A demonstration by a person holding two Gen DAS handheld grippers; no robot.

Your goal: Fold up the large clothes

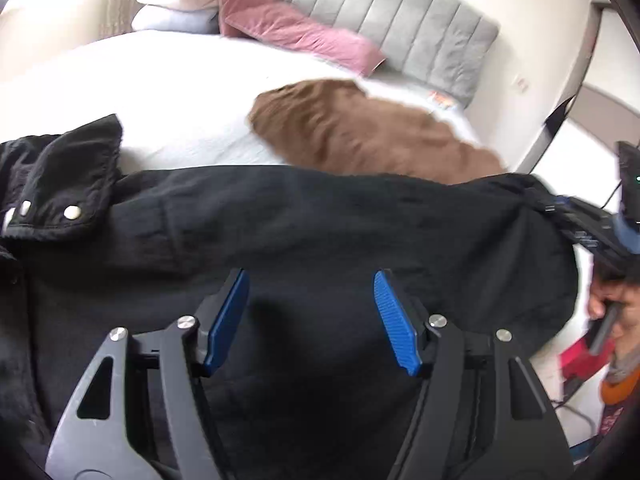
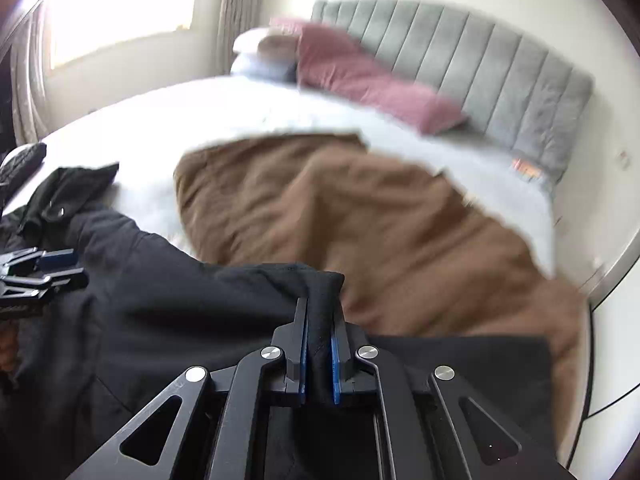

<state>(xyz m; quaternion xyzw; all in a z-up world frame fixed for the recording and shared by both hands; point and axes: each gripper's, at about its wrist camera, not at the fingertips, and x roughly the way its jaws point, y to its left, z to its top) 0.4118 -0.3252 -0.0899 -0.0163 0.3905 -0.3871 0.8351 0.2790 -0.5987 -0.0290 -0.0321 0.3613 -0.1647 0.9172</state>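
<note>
A large black jacket (image 1: 320, 216) with silver snaps on its collar lies across the near side of the white bed (image 1: 160, 92). My left gripper (image 1: 312, 284) is open just above the jacket's middle, holding nothing. My right gripper (image 2: 319, 304) is shut on a fold of the black jacket (image 2: 160, 292) at its right end and holds that end raised. The right gripper also shows at the right edge of the left wrist view (image 1: 560, 208). The left gripper shows at the left edge of the right wrist view (image 2: 60, 266).
A brown garment (image 1: 368, 136) lies spread on the bed beyond the jacket. Pink pillows (image 1: 292, 28) and pale pillows (image 1: 172, 4) lean on the grey padded headboard (image 1: 420, 28). A person's face (image 1: 616, 320) is at the right. A window (image 2: 120, 0) is at the far left.
</note>
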